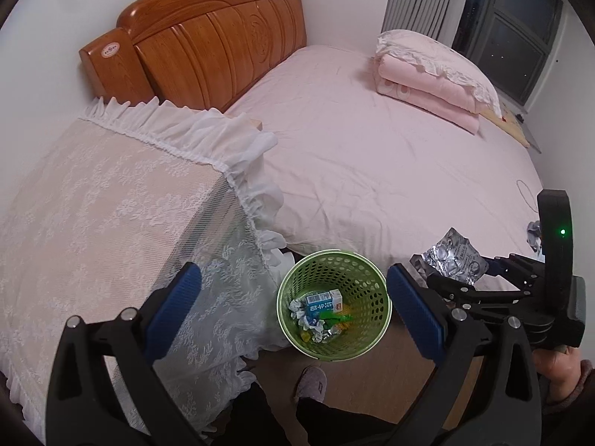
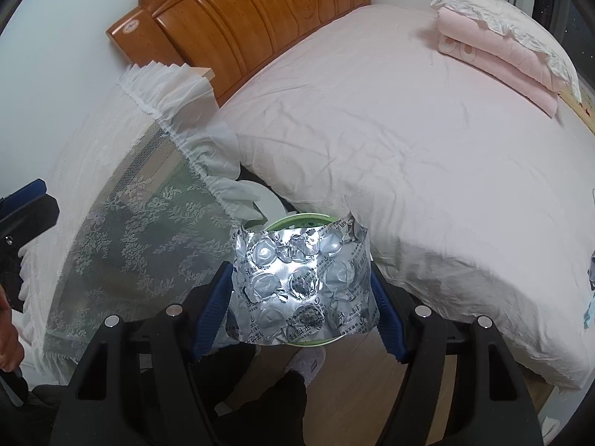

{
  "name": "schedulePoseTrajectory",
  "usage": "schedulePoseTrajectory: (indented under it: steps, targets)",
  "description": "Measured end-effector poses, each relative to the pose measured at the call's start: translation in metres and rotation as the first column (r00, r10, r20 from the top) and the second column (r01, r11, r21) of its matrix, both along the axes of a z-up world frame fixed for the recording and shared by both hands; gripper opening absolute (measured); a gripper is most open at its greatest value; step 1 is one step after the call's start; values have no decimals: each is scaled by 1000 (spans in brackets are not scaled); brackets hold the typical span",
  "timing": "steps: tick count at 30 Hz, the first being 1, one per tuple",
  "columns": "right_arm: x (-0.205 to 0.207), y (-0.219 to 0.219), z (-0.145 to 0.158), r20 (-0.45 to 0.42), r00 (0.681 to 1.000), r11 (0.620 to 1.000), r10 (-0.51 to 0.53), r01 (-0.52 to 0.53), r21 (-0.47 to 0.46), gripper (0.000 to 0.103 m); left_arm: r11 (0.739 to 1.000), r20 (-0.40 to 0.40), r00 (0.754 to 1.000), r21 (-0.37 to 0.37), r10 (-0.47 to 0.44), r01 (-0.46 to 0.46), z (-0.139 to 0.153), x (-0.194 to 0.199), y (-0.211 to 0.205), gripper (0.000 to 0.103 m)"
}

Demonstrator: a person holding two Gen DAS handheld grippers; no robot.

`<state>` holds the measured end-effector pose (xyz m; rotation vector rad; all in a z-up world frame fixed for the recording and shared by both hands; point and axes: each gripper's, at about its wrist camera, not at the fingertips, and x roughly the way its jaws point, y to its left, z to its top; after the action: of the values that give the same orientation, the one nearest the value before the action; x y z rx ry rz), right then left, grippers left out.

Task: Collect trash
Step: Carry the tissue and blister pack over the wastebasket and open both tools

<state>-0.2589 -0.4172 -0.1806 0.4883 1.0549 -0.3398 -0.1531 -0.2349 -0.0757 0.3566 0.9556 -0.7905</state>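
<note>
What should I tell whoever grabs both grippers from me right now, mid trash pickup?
Right gripper: shut on the empty foil blister pack, held over the green trash basket on the floor between the bed and the lace-covered nightstand.
Left gripper: open, empty, above the basket.
Done: a small carton, crumpled wrappers and a green scrap are already in the basket.
Left: release the blister pack into the basket. More crumpled trash seems to lie at the bed's right edge; fetch that next.
</note>
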Motion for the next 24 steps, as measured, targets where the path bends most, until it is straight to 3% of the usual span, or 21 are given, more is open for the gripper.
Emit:
schedulePoseTrajectory:
  steps: [12, 13, 16, 17, 24]
  targets:
    - [18, 17, -11, -24, 998, 999, 54, -54, 4, 72, 999, -3, 999, -2, 33, -33, 1, -2, 13, 95]
    - [20, 18, -13, -30, 998, 998, 60, -60, 6, 74, 999, -4, 999, -1, 35, -35, 0, -2, 13, 95]
    - [27, 22, -20, -58, 997, 998, 58, -59, -8, 95, 999, -6, 999, 3, 40, -40, -1, -3, 14, 95]
    - [29, 24, -22, -77, 995, 998, 63, -64, -12, 98, 999, -6, 999, 4, 42, -42, -1, -3, 14, 95]
    - [28, 18, -33, -118, 991, 998, 63, -62, 17, 99, 999, -15, 999, 6, 47, -47, -3, -1, 10, 95]
